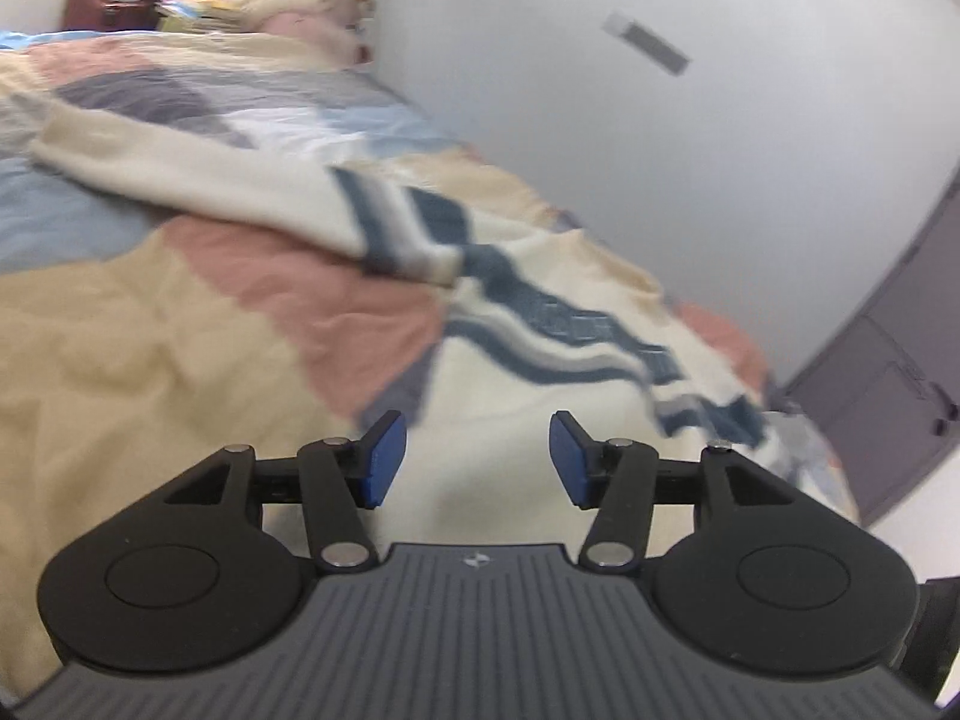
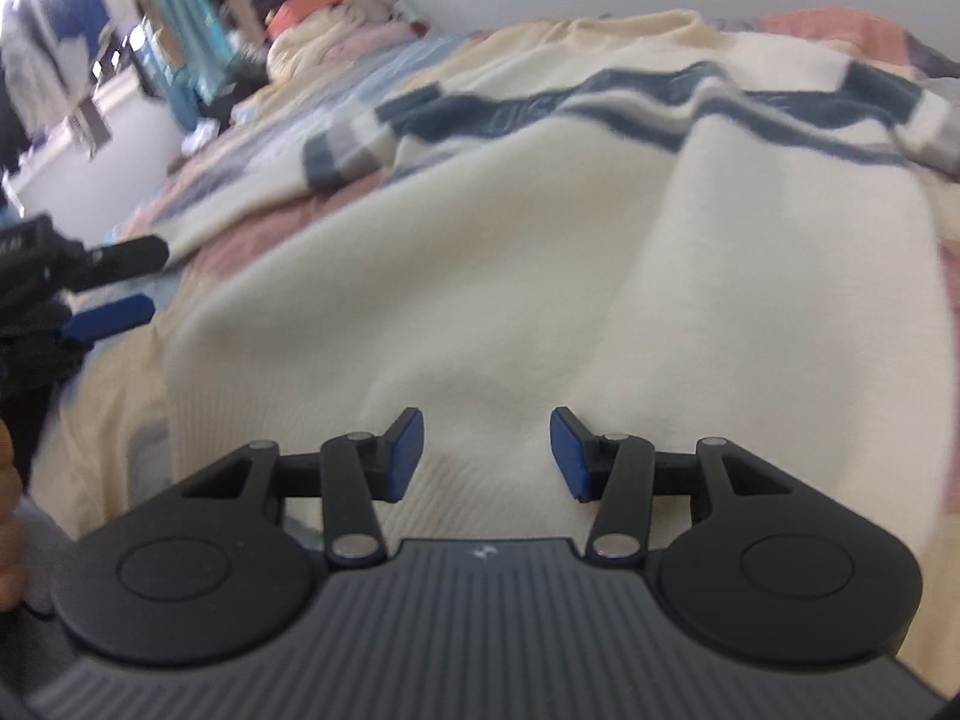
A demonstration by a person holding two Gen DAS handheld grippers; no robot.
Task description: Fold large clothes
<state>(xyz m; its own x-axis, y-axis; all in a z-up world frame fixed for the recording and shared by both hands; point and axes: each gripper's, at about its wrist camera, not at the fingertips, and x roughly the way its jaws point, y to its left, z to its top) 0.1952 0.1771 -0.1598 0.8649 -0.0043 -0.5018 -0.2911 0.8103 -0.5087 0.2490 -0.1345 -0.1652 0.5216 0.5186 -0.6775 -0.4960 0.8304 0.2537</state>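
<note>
A cream sweater with navy and grey stripes [image 2: 480, 252] lies spread on a patchwork bed cover [image 1: 150, 330]. In the left wrist view the sweater [image 1: 528, 324] lies ahead, with one sleeve [image 1: 198, 174] stretched to the far left. My left gripper [image 1: 477, 459] is open and empty just above the sweater's near edge. My right gripper [image 2: 486, 456] is open and empty over the sweater's ribbed hem. The left gripper also shows at the left edge of the right wrist view [image 2: 120, 282], open, beside the sweater's left side.
A white wall [image 1: 660, 150] runs along the bed's right side, with a grey door [image 1: 888, 396] at the far right. Pillows and bedding [image 1: 288, 6] are piled at the bed's far end. Hanging clothes and a white cabinet [image 2: 108, 138] stand left of the bed.
</note>
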